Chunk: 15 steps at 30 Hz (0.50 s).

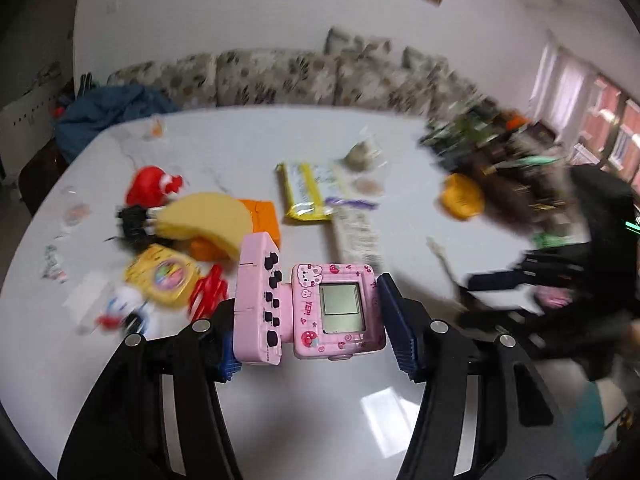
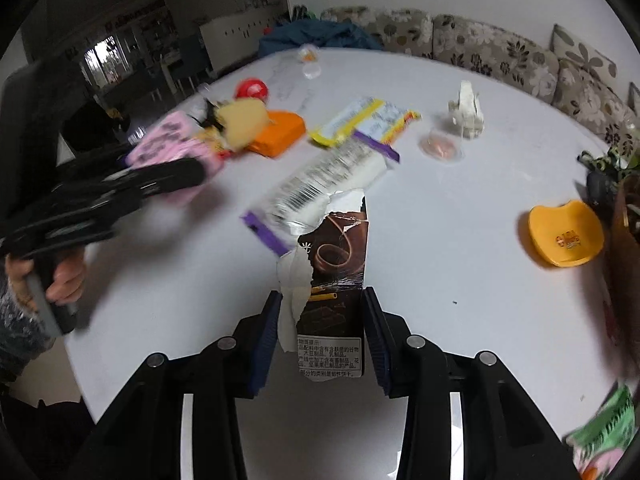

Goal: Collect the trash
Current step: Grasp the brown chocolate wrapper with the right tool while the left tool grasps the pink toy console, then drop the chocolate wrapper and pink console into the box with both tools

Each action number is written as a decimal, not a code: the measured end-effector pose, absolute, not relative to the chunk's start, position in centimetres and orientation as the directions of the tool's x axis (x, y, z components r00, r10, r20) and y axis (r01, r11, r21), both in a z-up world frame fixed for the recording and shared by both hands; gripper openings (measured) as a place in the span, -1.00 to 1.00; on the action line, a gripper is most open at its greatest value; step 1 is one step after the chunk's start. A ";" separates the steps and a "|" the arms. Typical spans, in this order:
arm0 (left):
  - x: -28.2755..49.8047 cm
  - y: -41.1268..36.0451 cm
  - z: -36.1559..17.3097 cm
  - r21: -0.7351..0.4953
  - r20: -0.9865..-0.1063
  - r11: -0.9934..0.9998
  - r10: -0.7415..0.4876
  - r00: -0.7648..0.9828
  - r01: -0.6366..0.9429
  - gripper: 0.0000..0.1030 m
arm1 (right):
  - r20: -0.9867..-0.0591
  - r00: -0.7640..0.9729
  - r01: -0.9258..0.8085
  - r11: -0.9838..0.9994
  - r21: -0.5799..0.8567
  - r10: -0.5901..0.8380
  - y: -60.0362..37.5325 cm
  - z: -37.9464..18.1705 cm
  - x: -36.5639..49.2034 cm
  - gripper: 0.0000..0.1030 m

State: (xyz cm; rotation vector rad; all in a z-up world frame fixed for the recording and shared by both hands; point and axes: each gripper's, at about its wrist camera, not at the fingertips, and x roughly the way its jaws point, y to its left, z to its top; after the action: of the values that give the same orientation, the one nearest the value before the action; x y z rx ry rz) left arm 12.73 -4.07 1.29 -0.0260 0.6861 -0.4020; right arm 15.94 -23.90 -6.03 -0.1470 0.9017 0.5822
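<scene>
jaws clamp pink toy [image 1: 320,312], torn wrapper [image 2: 332,280] | white table [image 2: 460,240] | floral sofa [image 1: 280,76]

I see a glossy white table [image 2: 440,240] with a faint marble look, a shiny pink plastic toy [image 1: 336,312], a torn glossy brown wrapper [image 2: 340,264] with white paper edges, a smooth orange plastic dish [image 2: 566,236], and a flowered cloth sofa [image 2: 480,46].

Both wrist views look down, close, sharing the white table [image 1: 304,136].
</scene>
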 end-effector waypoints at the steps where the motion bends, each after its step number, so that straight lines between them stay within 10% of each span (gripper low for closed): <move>1: 11.1 -3.7 1.9 -0.155 -0.594 0.917 -0.383 0.707 0.366 0.10 | -0.762 0.484 -0.543 0.831 0.123 0.429 -23.8 -5.4 14.9 -0.22; 8: -4.6 -0.5 4.2 -0.052 -0.535 0.867 -0.443 0.719 0.495 0.11 | -0.694 0.465 -0.634 0.754 0.173 0.550 -22.7 -1.9 2.9 -0.21; 15: -12.0 1.4 -2.5 -0.091 -0.656 0.834 -0.462 0.597 0.545 0.11 | -0.716 0.316 -0.678 0.676 0.288 0.622 -19.3 -5.9 -8.1 -0.21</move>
State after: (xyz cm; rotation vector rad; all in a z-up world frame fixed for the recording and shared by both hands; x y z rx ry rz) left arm -12.03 1.42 -2.55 0.1229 0.7245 -0.5857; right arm -8.07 -19.29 -5.89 -0.0709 0.9092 0.8568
